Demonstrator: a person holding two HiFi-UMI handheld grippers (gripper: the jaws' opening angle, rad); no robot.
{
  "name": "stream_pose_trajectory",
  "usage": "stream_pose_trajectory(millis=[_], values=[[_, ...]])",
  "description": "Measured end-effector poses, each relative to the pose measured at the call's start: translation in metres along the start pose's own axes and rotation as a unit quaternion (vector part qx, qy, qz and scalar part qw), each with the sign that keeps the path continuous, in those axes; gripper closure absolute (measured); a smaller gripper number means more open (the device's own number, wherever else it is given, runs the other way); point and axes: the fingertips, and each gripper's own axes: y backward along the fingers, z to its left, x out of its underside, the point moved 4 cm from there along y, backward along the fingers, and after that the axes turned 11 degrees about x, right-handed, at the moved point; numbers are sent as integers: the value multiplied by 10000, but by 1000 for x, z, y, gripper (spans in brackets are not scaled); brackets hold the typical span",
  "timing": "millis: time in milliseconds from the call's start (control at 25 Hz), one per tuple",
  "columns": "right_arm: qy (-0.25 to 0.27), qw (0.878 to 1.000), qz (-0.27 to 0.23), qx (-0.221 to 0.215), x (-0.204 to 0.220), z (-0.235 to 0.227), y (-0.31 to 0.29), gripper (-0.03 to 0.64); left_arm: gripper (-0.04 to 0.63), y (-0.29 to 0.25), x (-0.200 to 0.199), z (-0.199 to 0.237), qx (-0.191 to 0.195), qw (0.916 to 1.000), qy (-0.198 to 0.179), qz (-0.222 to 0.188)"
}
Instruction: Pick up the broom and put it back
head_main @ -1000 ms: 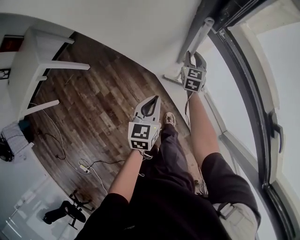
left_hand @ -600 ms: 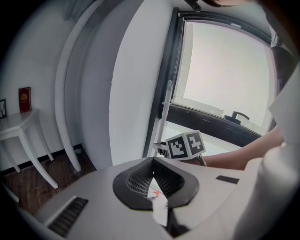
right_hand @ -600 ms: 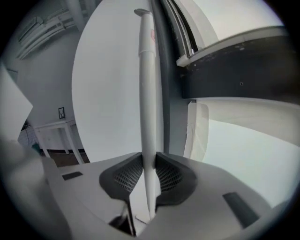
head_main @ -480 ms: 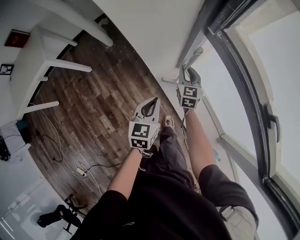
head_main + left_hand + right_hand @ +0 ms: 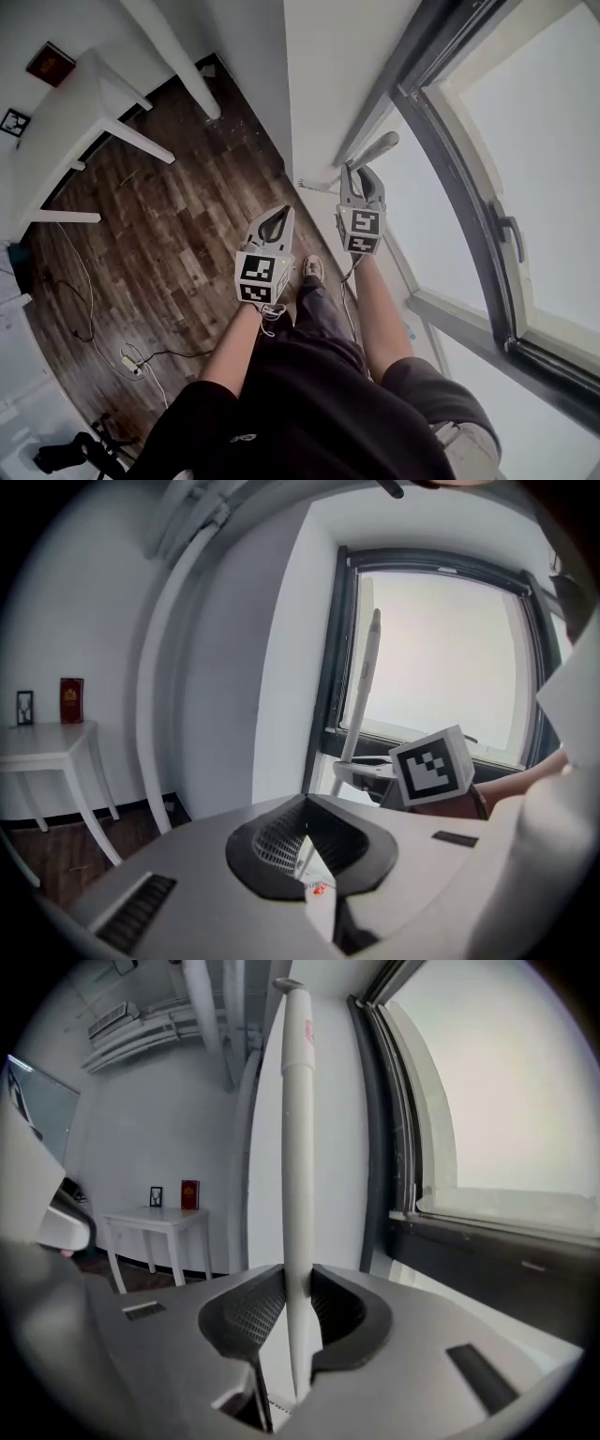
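The broom's white handle (image 5: 298, 1147) stands upright between the jaws of my right gripper (image 5: 298, 1274), which is shut on it. In the head view that gripper (image 5: 361, 178) is beside the dark window frame, and the handle's rounded end (image 5: 382, 143) sticks out past the fingers. A pale toothed edge (image 5: 317, 185) shows just left of it, low by the wall. My left gripper (image 5: 274, 225) hangs lower and to the left over the wooden floor, shut and empty. In the left gripper view its tips (image 5: 305, 803) meet, with the broom handle (image 5: 364, 686) and the right gripper's marker cube (image 5: 433, 766) beyond.
A large window (image 5: 525, 141) with a handle (image 5: 511, 230) fills the right. A white wall column (image 5: 328, 56) stands ahead. At the left are a white table (image 5: 66, 103) with a red book (image 5: 49, 64), and a sloping white pipe (image 5: 173, 52). Cables and a power strip (image 5: 127, 361) lie on the floor.
Both grippers have risen, the right one more, carrying the broom handle up along the window frame. The head view has swung toward the window.
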Motion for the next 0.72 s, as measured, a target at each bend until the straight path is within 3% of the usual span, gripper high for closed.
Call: stream_pose_trajectory(millis=[160, 360, 720], values=[[-37, 9993, -321, -195, -45, 16, 55, 518, 595, 39, -18, -2, -134, 9992, -120, -360], [-86, 9983, -470, -344, -86, 52, 124, 518, 595, 79, -53, -7, -26, 9952, -379, -902], [-385, 9967, -528, -472, -97, 100, 201, 517, 595, 125, -58, -20, -22, 9919, -476, -1180]])
